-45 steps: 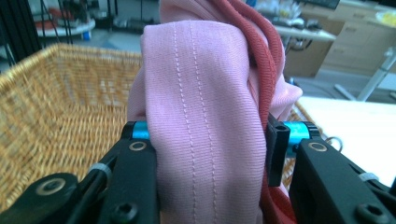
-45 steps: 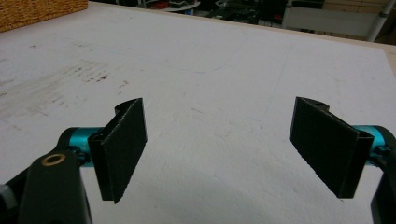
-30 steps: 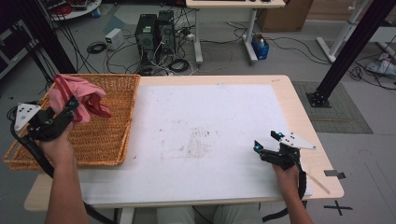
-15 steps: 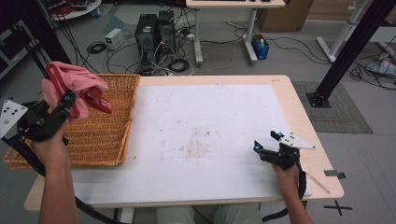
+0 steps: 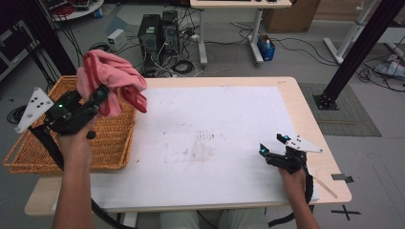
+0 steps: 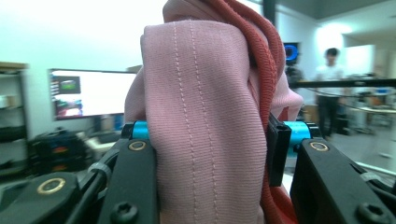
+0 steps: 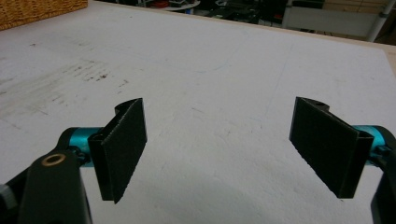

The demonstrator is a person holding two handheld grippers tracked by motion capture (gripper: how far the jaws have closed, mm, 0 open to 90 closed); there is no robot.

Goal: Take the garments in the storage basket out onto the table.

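My left gripper is shut on a bunched pink cloth and holds it in the air above the right part of the wicker basket. In the left gripper view the pink cloth is squeezed between both jaws, with a darker red fold on its right side. My right gripper rests low over the white table sheet near the front right, its jaws open. In the right gripper view the pads stand wide apart, the gripper with nothing between them.
The wicker basket sits at the table's left end, its corner showing in the right gripper view. The sheet has faint smudges at its middle. Computer towers and cables lie on the floor behind the table. A strip lies at the front right edge.
My left gripper has lifted the pink cloth up out of the basket and carried it to the right. The right gripper has stayed where it was.
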